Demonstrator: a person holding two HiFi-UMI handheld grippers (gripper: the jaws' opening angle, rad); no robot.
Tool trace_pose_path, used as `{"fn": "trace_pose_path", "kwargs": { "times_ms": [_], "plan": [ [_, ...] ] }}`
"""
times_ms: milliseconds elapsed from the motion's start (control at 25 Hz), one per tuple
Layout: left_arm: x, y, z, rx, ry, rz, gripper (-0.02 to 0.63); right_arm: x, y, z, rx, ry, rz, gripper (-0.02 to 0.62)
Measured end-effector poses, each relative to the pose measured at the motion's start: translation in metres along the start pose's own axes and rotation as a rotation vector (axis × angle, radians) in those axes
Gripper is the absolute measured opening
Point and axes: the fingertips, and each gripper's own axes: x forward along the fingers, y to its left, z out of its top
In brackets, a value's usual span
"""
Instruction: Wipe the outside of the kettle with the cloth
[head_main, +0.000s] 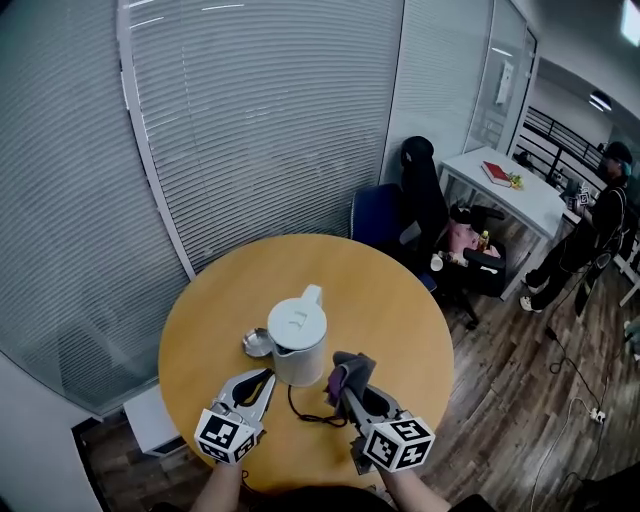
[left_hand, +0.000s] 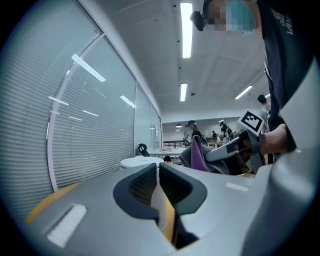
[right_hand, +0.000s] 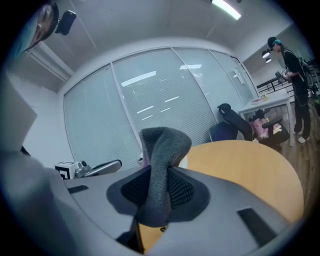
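Observation:
A white electric kettle stands upright on the round wooden table, handle toward the far side. Its black cord curls on the tabletop in front of it. My left gripper is just left of the kettle's base, jaws shut with nothing between them; the kettle's lid shows beyond it. My right gripper hovers just right of the kettle, shut on a grey and purple cloth. The cloth stands folded upright out of the jaws.
A small round metal piece lies left of the kettle. Blinds on glass walls close off the far side. A blue chair and a black chair stand behind the table, near a white desk. A person stands far right.

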Motion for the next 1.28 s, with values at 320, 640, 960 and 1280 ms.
{"fn": "trace_pose_path", "kwargs": {
  "times_ms": [320,640,960,1280],
  "plan": [
    [-0.032,-0.007,-0.014,-0.074,-0.011,-0.006,0.011,-0.023,0.022,-0.013,-0.023,-0.018,-0.052,0.094],
    [-0.053,-0.018,-0.026,-0.099,0.016,-0.055,0.011,-0.043,0.039,-0.032,-0.024,-0.020,-0.090,0.094],
    [-0.061,-0.027,-0.030,-0.092,0.009,-0.088,0.011,-0.050,0.044,-0.048,-0.047,-0.012,-0.120,0.094],
    [-0.069,-0.028,-0.042,-0.104,0.028,-0.093,0.011,-0.050,0.046,-0.058,-0.044,-0.004,-0.144,0.094]
  ]
}}
